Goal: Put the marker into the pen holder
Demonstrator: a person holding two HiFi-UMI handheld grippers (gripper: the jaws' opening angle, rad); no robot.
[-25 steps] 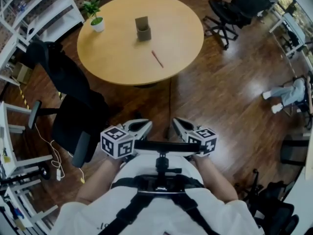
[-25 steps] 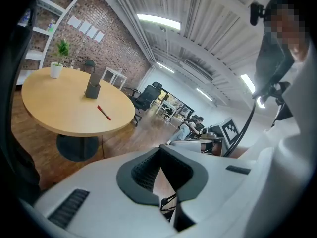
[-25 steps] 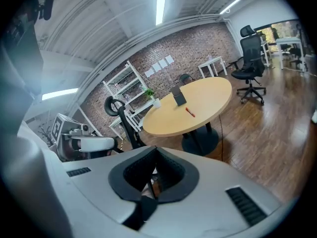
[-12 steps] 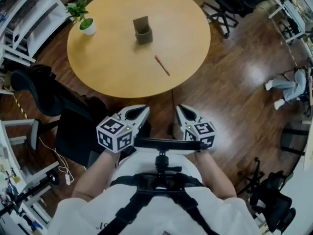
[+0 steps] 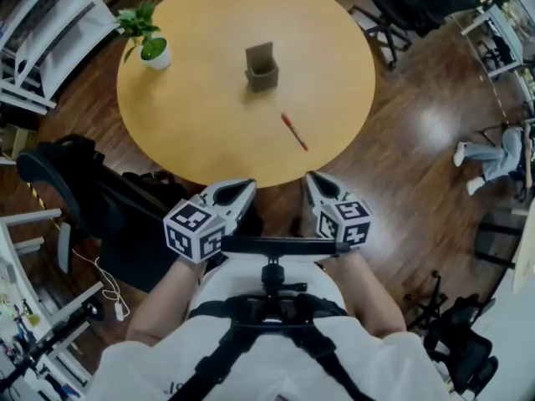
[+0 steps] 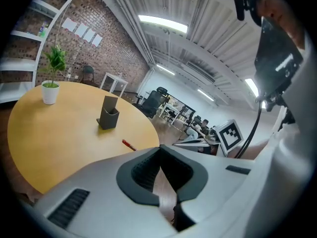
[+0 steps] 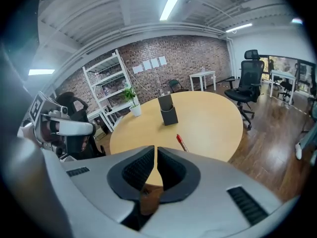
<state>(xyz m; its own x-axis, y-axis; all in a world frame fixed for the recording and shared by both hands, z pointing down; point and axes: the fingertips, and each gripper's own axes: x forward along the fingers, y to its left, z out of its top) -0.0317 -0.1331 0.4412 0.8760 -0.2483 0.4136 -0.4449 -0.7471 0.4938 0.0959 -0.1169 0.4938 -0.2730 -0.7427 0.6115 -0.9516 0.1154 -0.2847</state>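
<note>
A red marker [image 5: 293,131] lies flat on the round wooden table [image 5: 201,115], near its front right edge. The dark pen holder [image 5: 262,66] stands upright near the table's middle, behind and left of the marker. Both grippers are held close to the person's body, short of the table's edge. The left gripper [image 5: 249,186] is shut and empty. The right gripper [image 5: 311,178] has a narrow gap at its tips; its jaws are opening with nothing between them. In the right gripper view the marker [image 7: 182,142] and holder [image 7: 168,110] lie ahead of the gripper [image 7: 156,150].
A small potted plant [image 5: 150,44] stands at the table's left edge. A black office chair [image 5: 100,199] is beside the table at the left, more chairs [image 5: 401,7] at the back right, and white shelving [image 5: 42,23] at the far left. The floor is dark wood.
The table, the marker and the holder have come nearer to the person and the grippers. Both grippers have kept their place in front of the body.
</note>
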